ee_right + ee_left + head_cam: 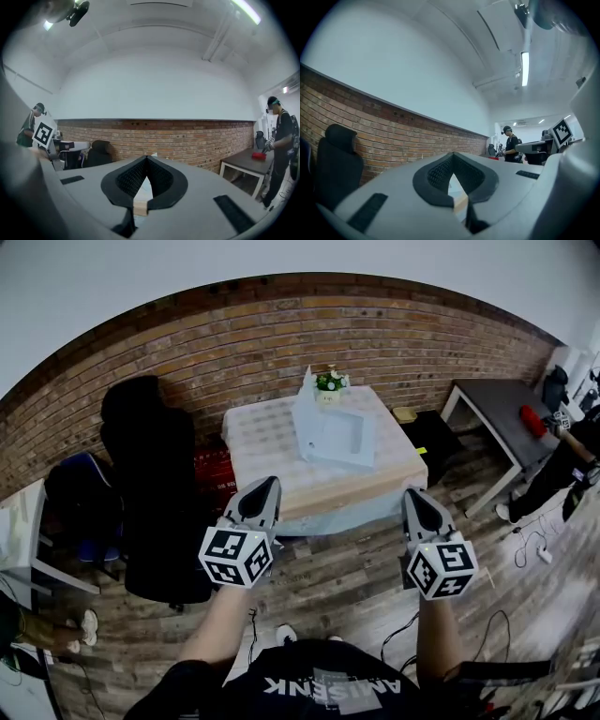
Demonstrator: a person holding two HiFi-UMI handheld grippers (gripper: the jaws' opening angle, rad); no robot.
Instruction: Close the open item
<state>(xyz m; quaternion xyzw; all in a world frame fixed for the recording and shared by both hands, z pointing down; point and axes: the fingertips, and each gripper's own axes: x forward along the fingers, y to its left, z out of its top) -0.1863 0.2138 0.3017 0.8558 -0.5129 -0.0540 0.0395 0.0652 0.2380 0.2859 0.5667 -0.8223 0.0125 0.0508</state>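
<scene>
On the cloth-covered table (272, 442) lies a white box (336, 434) with its lid (305, 397) standing up. A small flower pot (330, 383) stands just behind it. Both grippers hang in the air in front of the table's near edge, well short of the box. My left gripper (268, 486) is shut with nothing held, and its tips (452, 155) meet in the left gripper view. The right gripper (414, 495) is shut and empty as well, pointing at the table (146, 160).
A black office chair (148, 474) stands left of the table before the brick wall (375, 334). A dark box (433, 442) sits at the table's right. Further right are a grey table (492, 404) with a red object (532, 420), a person (574, 457), and floor cables (530, 545).
</scene>
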